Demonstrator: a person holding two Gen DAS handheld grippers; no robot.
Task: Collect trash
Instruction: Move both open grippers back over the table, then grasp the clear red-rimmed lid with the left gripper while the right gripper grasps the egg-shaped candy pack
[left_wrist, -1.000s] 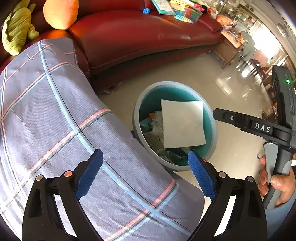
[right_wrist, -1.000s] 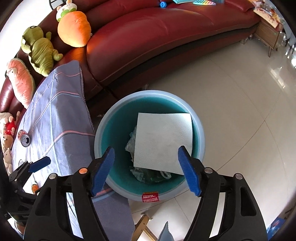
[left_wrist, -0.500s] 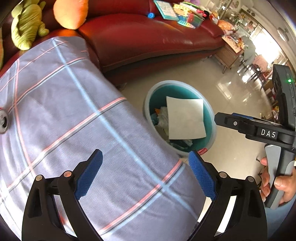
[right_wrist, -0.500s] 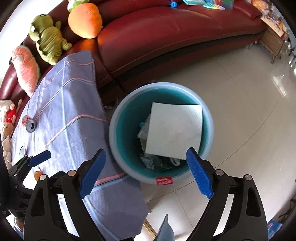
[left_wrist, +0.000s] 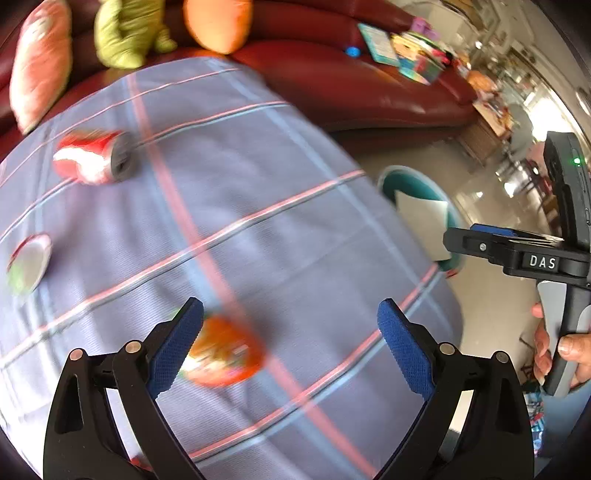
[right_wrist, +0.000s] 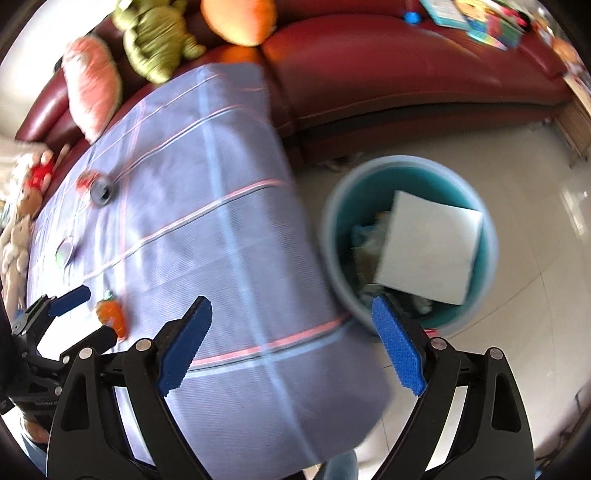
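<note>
Fingers (left_wrist: 177, 347) of the left gripper (left_wrist: 290, 343) spread apart, orange wrapper (left_wrist: 221, 350) just beside one.

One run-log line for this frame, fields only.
left gripper: open, empty, above orange carrot-shaped item | right gripper: open, empty | white paper sheet: inside teal round bin | red can: on checked cloth

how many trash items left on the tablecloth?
3: a red can lying near the sofa side, a small wrapper at the left edge, an orange wrapper beside the left gripper. Blurred; more may be hidden.
</note>
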